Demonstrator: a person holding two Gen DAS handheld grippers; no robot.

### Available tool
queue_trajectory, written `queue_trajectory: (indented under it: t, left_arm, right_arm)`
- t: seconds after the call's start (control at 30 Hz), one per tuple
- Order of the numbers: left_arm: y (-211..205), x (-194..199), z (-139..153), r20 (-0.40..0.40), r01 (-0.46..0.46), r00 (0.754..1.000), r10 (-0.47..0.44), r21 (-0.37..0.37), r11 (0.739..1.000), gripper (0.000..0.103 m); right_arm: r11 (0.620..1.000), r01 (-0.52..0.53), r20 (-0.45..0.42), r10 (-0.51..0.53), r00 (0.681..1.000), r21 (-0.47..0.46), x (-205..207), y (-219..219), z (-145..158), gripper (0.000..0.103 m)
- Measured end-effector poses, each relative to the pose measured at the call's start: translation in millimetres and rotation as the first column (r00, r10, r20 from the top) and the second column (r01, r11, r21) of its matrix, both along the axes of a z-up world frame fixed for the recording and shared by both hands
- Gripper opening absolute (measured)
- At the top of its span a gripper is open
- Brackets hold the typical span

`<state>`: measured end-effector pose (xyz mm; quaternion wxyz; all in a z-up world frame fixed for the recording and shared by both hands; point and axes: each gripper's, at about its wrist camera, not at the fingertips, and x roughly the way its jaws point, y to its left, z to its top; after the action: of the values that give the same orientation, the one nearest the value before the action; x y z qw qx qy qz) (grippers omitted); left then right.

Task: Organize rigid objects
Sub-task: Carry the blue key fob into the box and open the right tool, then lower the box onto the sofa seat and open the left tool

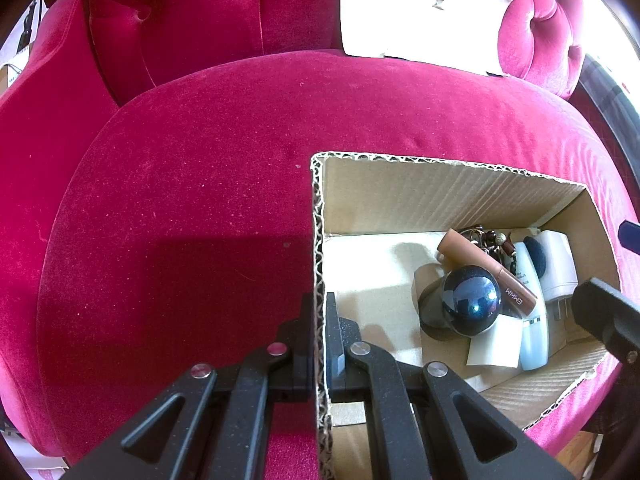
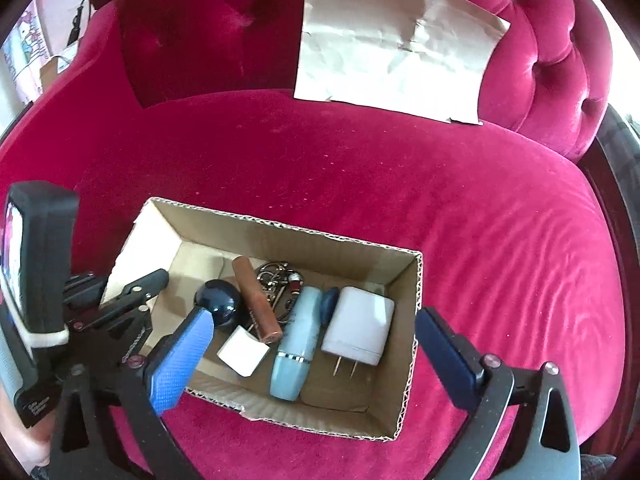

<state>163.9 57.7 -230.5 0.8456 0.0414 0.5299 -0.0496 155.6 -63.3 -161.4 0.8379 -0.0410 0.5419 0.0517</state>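
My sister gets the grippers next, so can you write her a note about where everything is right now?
Left hand-held gripper: shut on the cardboard box wall, steadying it on the pink sofa seat.
Right hand-held gripper: open, empty, above the box.
In the box: dark blue ball, brown tube, light blue bottle, white charger, keychain, small white card.
Done: no loose items in view on the seat.
Left: possibly just release the box.
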Motion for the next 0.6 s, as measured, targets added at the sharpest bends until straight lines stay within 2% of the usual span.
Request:
queue_trajectory:
  t: [0.6]
  left_arm:
    - [2, 2, 3, -0.005, -0.010, 1.000, 0.010, -0.006, 1.000, 0.003]
  right_arm:
    - [0.998, 0.063, -0.027, -0.063, 0.998, 0.014, 2, -18, -1, 0.103]
